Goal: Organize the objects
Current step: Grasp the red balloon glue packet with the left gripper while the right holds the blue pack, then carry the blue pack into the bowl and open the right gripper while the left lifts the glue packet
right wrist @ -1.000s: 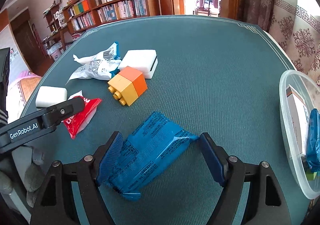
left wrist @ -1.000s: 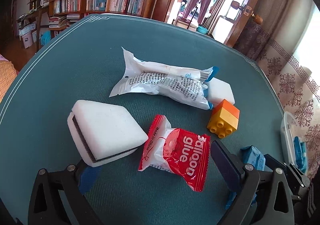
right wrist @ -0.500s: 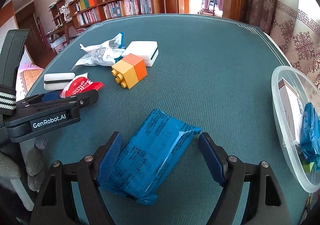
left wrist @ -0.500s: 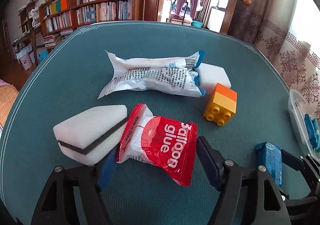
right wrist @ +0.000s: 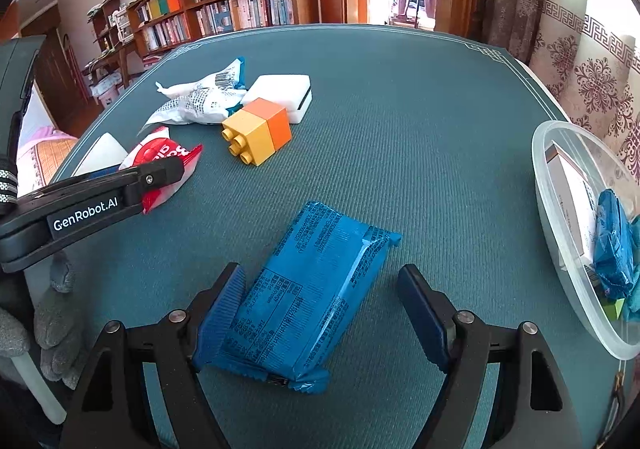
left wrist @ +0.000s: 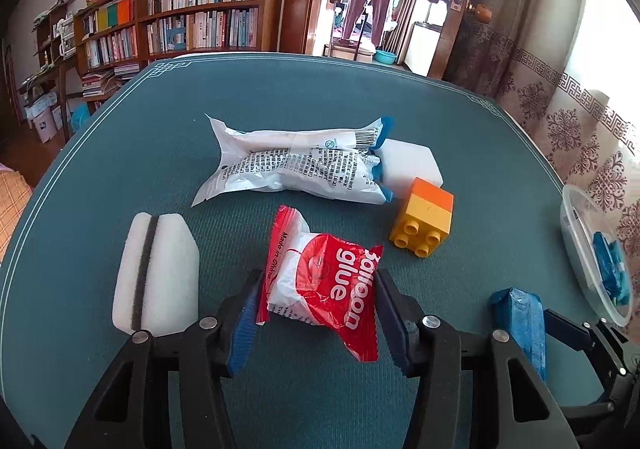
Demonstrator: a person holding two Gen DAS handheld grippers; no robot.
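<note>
Red "Balloon glue" packet (left wrist: 324, 281) lies on the green bench (left wrist: 320, 97) between the pads of the left hand-held gripper (left wrist: 316, 313), at about 6 o'clock in the left wrist view. Its jaws have just been closing; the blue pads now sit against both crinkled edges of the packet, pinching it while it rests on the bench. At 9 o'clock from it lies a white sponge with a dark stripe (left wrist: 156, 269), just beside the left pad. At 12 o'clock is a white printed wrapper (left wrist: 296, 169), with a second white sponge (left wrist: 408, 165) touching its right end. A yellow and orange toy brick (left wrist: 424, 223) lies on its side at 2 o'clock from the red packet, studs facing the camera.

In the right wrist view, the blue snack packet (right wrist: 308, 301) lies flat on the bench at 6 o'clock, angled between the jaws of the right hand-held gripper (right wrist: 320, 313). The left pad touches the packet's edge, the right pad stands apart from it, so the jaws are spread and not gripping. A clear plastic tub (right wrist: 548, 185) sits at 3 o'clock on the bench edge, holding a small box (right wrist: 568, 189) and another blue packet (right wrist: 612, 245). A grey-gloved hand (right wrist: 56, 325) shows at 8 o'clock under the left tool.
</note>
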